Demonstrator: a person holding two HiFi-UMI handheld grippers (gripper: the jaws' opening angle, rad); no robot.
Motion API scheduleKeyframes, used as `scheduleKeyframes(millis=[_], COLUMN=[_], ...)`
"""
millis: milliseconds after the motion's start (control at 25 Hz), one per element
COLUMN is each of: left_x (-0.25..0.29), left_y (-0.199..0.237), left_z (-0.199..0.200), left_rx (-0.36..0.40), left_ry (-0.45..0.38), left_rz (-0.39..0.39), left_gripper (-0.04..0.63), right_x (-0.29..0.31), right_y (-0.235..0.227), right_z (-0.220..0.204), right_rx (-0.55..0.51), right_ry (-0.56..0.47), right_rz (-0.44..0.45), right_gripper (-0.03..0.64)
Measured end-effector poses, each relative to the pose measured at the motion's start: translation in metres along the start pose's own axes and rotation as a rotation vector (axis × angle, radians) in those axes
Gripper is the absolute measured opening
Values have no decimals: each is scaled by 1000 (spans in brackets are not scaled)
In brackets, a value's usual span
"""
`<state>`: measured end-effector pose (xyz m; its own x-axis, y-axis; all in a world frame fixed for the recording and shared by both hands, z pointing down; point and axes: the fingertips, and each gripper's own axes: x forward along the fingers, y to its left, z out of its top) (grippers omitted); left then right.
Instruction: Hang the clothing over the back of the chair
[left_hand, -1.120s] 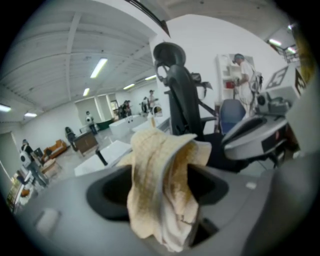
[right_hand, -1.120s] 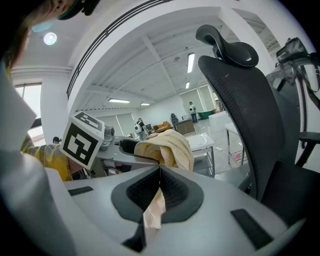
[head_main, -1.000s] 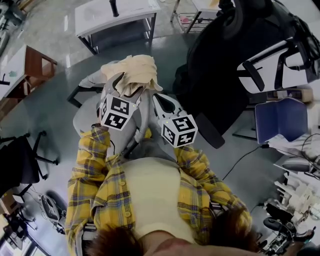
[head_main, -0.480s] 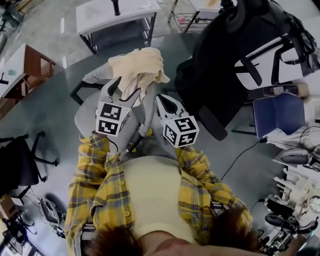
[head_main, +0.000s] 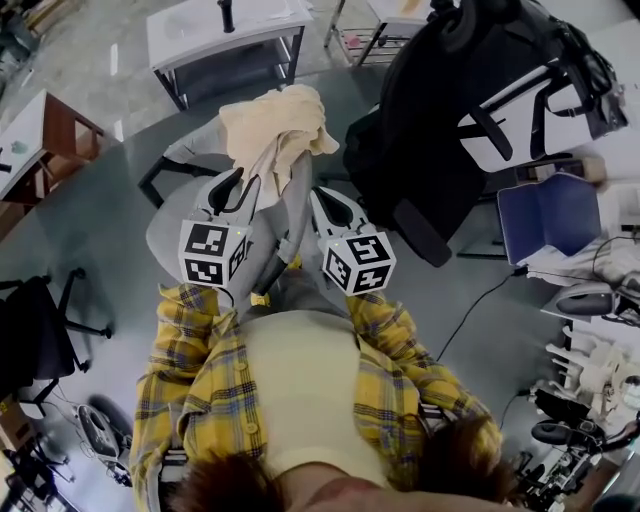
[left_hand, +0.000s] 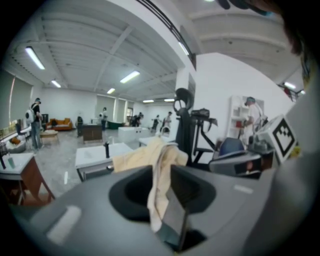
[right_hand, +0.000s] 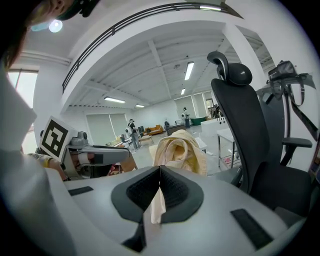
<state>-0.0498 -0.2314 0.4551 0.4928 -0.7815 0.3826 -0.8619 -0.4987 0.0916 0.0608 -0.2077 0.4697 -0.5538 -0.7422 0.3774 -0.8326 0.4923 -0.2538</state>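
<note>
In the head view the clothing (head_main: 275, 125) is a cream bundle held in the air ahead of the person's yellow plaid shirt (head_main: 190, 400). It is bunched over the tip of the left gripper (head_main: 262, 175), with the right gripper (head_main: 322, 197) just beside it. That view does not make plain how either pair of jaws stands.

The left gripper view settles its side. The jaws have just been closing, and a soft, limp fold of the clothing runs down between them, pressed against a flat dark pad.

The right gripper view shows ribbed black pads brought together on a thin strip of the cloth. The rest is heaped beyond them in loose, rounded folds.

Only this view gives the black chair (right_hand: 245, 115) in profile, with a tall curved back, a rounded headrest and an armrest. From above, the chair stands to the right of the bundle, and the clothing is clear of its back.
</note>
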Motion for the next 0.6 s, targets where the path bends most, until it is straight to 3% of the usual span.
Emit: scheduleKeyframes(millis=[280,600], left_x=[-29,-58], left_y=[-4,-1], left_z=[-12,-27], left_rx=[-59,-100], left_ry=[2,17], left_rz=[-5,25], left_gripper=[8,5], right_x=[-12,-20], right_y=[17,38], right_z=[0,-5], right_rx=[-12,-33], right_ry=[-17,-18], right_rz=[-10,-6], right_gripper=[14,12])
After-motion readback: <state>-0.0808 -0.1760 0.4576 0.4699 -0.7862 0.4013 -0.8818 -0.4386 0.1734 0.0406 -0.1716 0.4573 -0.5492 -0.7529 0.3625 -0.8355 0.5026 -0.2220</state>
